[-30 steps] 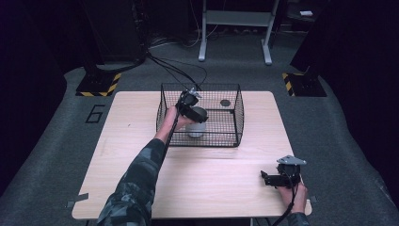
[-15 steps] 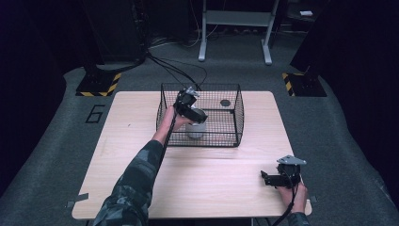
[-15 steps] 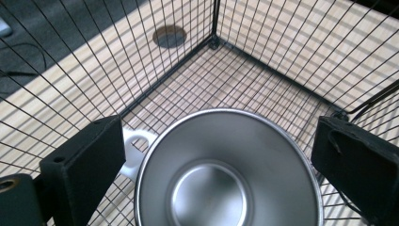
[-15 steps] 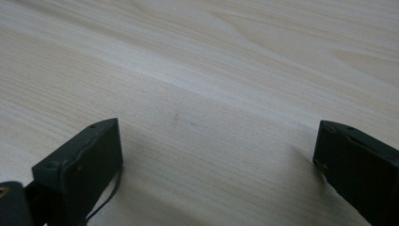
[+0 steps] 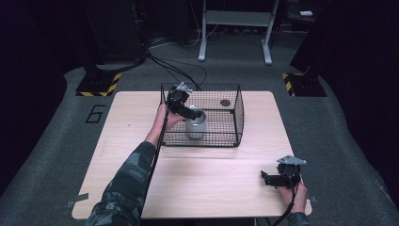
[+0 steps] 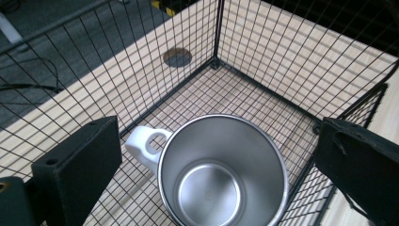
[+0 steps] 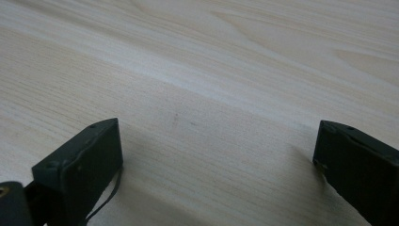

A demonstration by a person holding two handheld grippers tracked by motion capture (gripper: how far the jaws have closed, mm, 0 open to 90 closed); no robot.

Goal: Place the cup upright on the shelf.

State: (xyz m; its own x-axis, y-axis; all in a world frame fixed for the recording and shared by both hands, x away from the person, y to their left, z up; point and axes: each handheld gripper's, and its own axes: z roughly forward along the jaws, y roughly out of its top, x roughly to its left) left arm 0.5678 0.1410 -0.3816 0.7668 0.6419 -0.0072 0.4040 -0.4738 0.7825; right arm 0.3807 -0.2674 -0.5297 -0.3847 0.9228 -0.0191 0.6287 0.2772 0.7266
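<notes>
Standing upright, mug (image 6: 223, 174) mouth skyward

The left gripper (image 5: 194, 113) has moved a tiny bit since a second ago. It was a little higher and closer to the left side of the wire basket (image 5: 237, 113). Now it hangs over the shiny metal cup (image 5: 195, 128) inside the basket, and the left hand (image 5: 165, 117) came along with it. Its two black jaws are spread wide apart above the cup.
</notes>
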